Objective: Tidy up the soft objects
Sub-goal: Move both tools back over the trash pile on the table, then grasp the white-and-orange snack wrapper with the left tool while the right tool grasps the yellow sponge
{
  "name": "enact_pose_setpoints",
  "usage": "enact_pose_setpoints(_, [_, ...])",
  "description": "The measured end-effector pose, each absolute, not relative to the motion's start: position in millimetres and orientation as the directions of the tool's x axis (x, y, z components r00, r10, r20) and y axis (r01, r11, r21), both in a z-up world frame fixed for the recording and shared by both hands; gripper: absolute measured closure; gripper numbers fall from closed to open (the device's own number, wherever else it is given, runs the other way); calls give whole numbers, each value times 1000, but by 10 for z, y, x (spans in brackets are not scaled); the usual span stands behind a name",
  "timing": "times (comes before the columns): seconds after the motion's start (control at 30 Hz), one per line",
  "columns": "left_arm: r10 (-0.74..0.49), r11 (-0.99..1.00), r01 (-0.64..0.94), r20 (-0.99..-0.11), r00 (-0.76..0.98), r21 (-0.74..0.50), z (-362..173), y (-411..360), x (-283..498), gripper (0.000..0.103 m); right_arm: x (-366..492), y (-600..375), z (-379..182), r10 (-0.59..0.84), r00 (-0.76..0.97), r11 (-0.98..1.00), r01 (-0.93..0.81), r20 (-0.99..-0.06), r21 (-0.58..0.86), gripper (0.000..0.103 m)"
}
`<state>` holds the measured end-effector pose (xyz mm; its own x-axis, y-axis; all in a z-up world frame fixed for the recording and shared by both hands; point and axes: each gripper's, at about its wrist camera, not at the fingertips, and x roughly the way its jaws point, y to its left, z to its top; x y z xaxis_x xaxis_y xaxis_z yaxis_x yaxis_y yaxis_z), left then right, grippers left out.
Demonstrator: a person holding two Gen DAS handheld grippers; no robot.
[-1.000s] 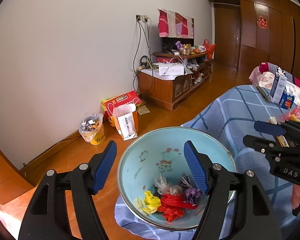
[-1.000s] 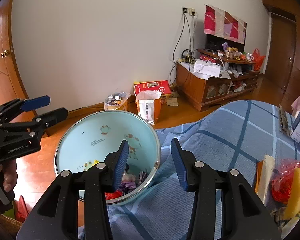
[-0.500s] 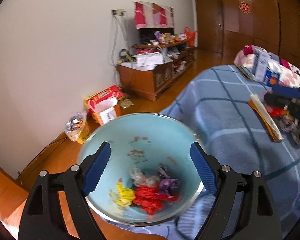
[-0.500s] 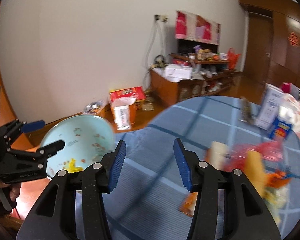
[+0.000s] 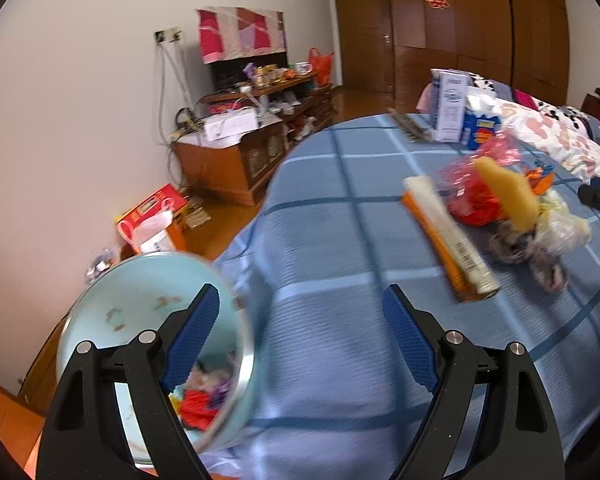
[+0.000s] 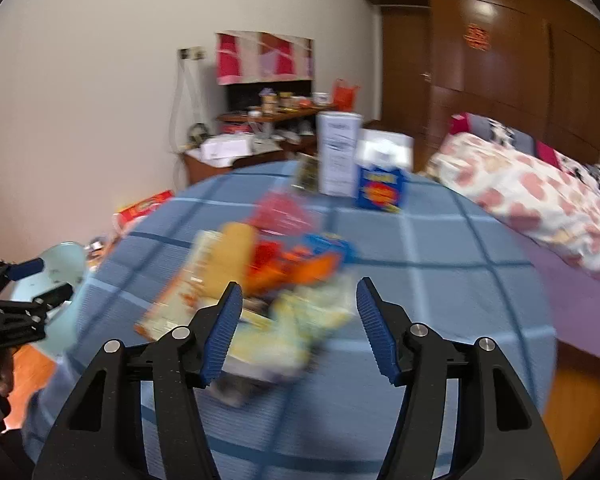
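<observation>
My right gripper (image 6: 298, 320) hangs over the pile (image 6: 284, 280) on the bed (image 6: 440, 248), jaws apart, nothing between them. My left gripper (image 5: 300, 336) has its jaws wide apart and empty too, with the basin (image 5: 148, 280) low on its left side, at the bed's edge.

The risk I see: the right view is badly smeared, so I cannot separate one piece from another in that heap. If I close now I may catch the long carton (image 5: 448, 236) or a plastic bag (image 5: 472, 184) rather than a single soft piece, or drag several at once. The basin worries me as well. It seems to sit right at the mattress edge on soft bedding; a nudge from my left gripper could tip it to the floor.

The basin holds a small heap at the bottom: something red (image 5: 196, 408), bits of yellow and purple, too blurred to name. The rest of its blue inside is bare. Two boxes (image 6: 364, 164) stand upright behind the pile.
</observation>
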<state>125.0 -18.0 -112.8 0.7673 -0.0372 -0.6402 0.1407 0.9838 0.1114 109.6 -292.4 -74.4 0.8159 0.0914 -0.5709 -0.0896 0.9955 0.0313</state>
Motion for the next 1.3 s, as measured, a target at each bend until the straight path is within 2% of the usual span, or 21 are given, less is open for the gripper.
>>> enact_pose_setpoints(0.37, [-93,965,230,-656,749,126,-1200,-1068,1494,18,915,-3702,-947,-31,811,997,67,-584,41,37])
enact_pose_setpoints(0.83, [-17,956,230,-745,667,184,-1482,-1334,1809,19,856,-3794,-1028,9,821,992,63,-571,106,31])
enact_pose_setpoints(0.93, [-43,953,256,-759,649,165,-1497,-1343,1842,30,868,-3805,-1057,-13,816,993,80,-578,90,31])
enact_pose_setpoints(1.0, [-82,947,289,-761,644,143,-1500,-1346,1825,44,880,-3838,-1080,-17,810,991,93,-586,101,31])
enact_pose_setpoints(1.07, [-142,936,338,-768,624,101,-1499,-1372,1786,70,887,-3863,-1104,-17,806,989,99,-591,106,30])
enact_pose_setpoints(1.13, [-193,922,381,-772,605,68,-1496,-1386,1748,84,890,-3871,-1122,-12,804,988,101,-595,116,29])
enact_pose_setpoints(1.3, [-218,912,406,-759,613,66,-1469,-1289,1644,90,866,-3843,-1104,1,812,987,91,-583,129,29])
